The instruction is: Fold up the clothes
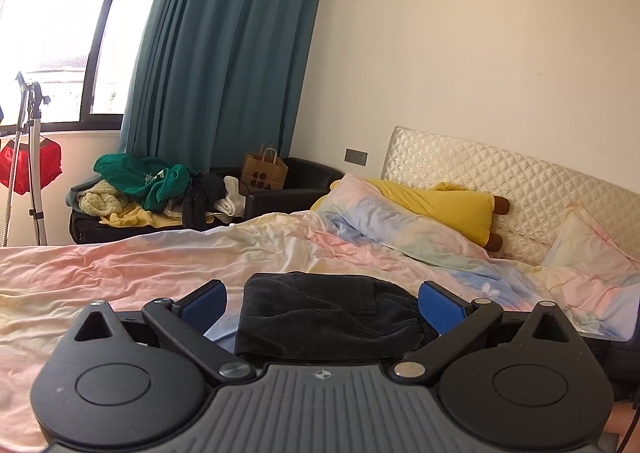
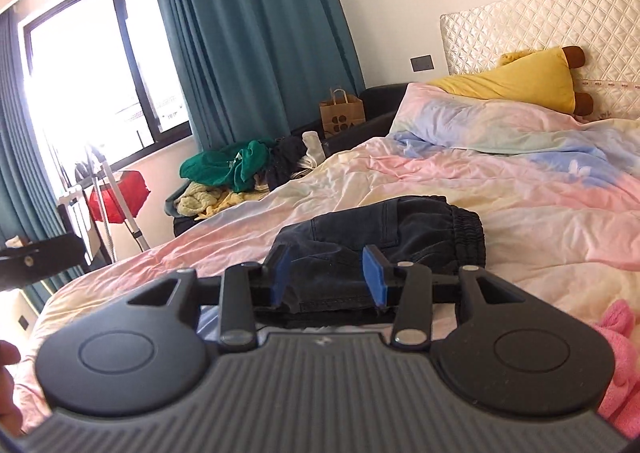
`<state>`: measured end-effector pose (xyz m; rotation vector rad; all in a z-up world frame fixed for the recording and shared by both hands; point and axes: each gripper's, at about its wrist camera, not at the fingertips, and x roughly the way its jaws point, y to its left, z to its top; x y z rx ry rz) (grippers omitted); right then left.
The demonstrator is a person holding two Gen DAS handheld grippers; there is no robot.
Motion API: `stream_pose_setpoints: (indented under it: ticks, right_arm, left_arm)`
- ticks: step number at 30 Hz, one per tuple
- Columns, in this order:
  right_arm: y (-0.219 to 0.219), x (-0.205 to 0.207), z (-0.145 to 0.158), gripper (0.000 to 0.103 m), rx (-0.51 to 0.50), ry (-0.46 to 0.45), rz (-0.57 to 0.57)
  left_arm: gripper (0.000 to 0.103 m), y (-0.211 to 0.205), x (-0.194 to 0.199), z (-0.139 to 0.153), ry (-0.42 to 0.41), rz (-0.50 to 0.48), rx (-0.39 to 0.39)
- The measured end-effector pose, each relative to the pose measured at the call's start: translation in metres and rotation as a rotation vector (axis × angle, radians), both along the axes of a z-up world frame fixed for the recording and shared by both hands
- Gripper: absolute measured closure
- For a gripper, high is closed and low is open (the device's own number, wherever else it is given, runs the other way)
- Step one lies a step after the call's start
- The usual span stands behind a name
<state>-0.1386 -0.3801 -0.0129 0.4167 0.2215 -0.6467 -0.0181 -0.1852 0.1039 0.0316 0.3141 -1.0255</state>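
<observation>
Folded dark shorts point(image 1: 320, 313) lie on the pastel bedsheet point(image 1: 120, 265), just ahead of both grippers. My left gripper point(image 1: 322, 301) is wide open, its blue pads point(image 1: 440, 307) either side of the shorts' near end. In the right wrist view the same shorts point(image 2: 384, 229) lie with their elastic waistband to the right. My right gripper point(image 2: 330, 273) is partly open over the near edge of the shorts, gripping nothing.
A pile of loose clothes, green on top point(image 1: 148, 181), lies on a dark sofa point(image 1: 304, 173) beyond the bed. A paper bag point(image 1: 264, 173) stands there. A pink garment point(image 2: 616, 357) lies at the right. A yellow plush point(image 1: 440, 205), pillows and the quilted headboard point(image 1: 520, 181) are at the bed's head.
</observation>
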Motion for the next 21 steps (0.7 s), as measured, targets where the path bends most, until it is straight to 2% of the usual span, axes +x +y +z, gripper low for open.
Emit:
stream_pose_setpoints:
  ticks: [4, 10, 12, 15, 17, 19, 21]
  right_arm:
    - [0.029, 0.004, -0.008, 0.059, -0.044, 0.030, 0.019]
    - [0.067, 0.014, -0.026, 0.057, -0.126, 0.066, 0.026]
    - [0.071, 0.016, -0.026, 0.051, -0.133, 0.072, -0.001]
    - [0.077, 0.017, -0.027, 0.037, -0.134, 0.069, -0.027]
    - [0.081, 0.019, -0.027, 0.024, -0.149, 0.076, -0.029]
    - [0.087, 0.019, -0.026, 0.024, -0.160, 0.072, -0.042]
    - [0.089, 0.022, -0.027, 0.012, -0.145, 0.073, -0.031]
  left_arm:
    - [0.000, 0.022, -0.013, -0.007, -0.013, 0.027, -0.006]
    - [0.000, 0.040, -0.022, -0.025, -0.085, 0.061, 0.059]
    - [0.000, 0.046, -0.022, -0.032, -0.104, 0.083, 0.073]
    - [0.000, 0.054, -0.014, -0.038, -0.068, 0.096, 0.057]
    - [0.000, 0.060, -0.007, -0.042, -0.042, 0.099, 0.043]
    - [0.000, 0.065, -0.001, -0.046, -0.015, 0.102, 0.030]
    - [0.000, 0.071, 0.004, -0.049, 0.001, 0.104, 0.013]
